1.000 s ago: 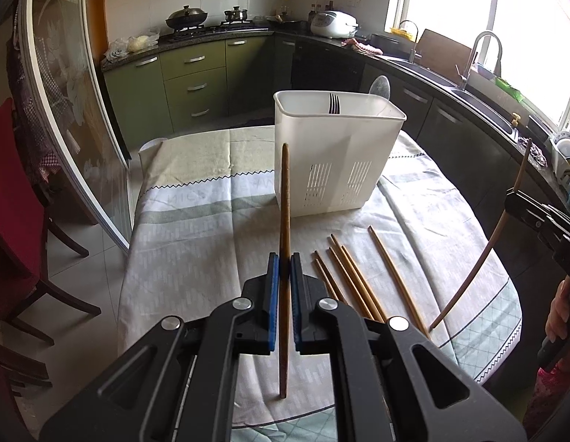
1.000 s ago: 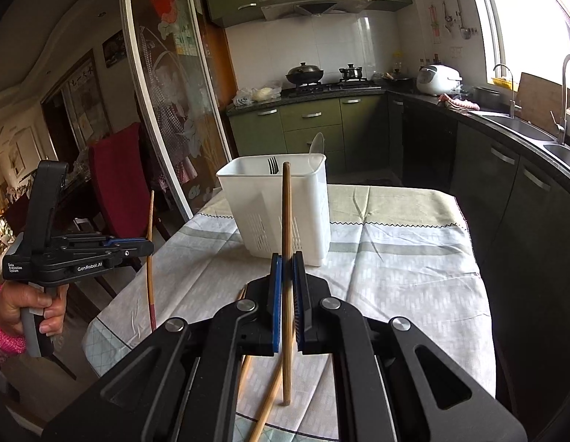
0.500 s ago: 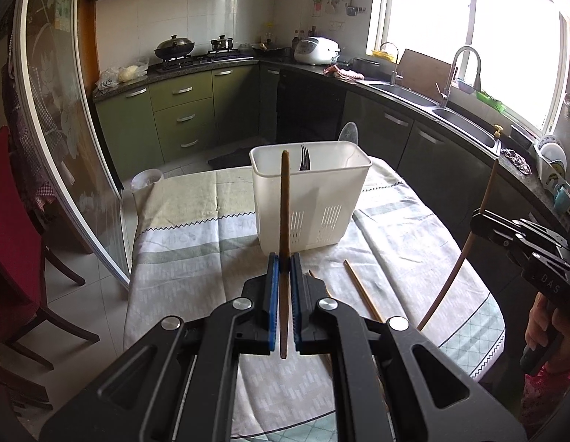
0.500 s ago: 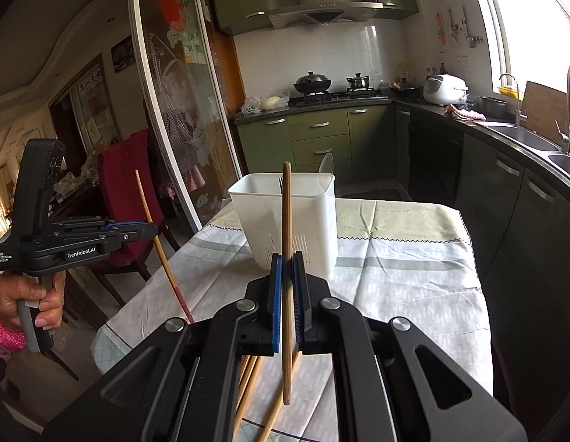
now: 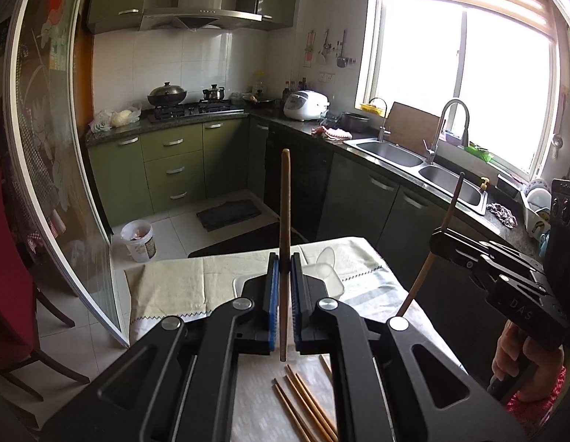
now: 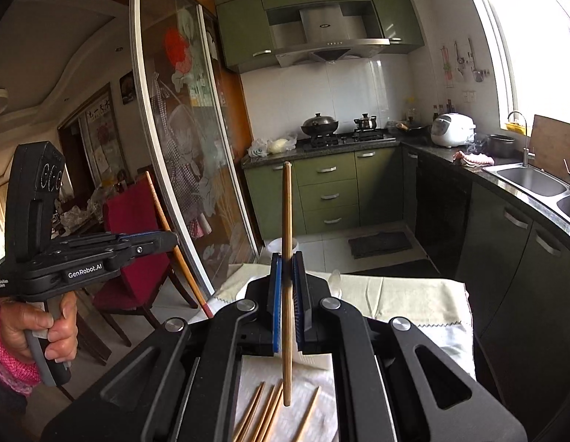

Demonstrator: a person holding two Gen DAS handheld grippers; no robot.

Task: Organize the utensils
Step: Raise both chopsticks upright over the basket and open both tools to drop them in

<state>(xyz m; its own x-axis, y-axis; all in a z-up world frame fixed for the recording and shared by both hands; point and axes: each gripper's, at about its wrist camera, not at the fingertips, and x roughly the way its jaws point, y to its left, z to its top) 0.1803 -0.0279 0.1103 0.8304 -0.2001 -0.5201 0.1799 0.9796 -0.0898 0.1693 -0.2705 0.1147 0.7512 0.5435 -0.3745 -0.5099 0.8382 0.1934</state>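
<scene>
Table (image 5: pixel 182 287): covered by a pale cloth; carries the container and the loose chopsticks
Container (image 5: pixel 331 281): white plastic utensil holder, standing on the table behind the left gripper, mostly hidden by the fingers
Left gripper (image 5: pixel 284 269): blue-padded jaws closed on one chopstick (image 5: pixel 285 199), held upright above the table, its lower tip hanging free
Right gripper (image 6: pixel 287 269): jaws closed on a second chopstick (image 6: pixel 287 221), near vertical, lower tip above the loose ones
Loose chopsticks (image 5: pixel 307 409): several lying flat on the cloth beneath both grippers, close together
</scene>
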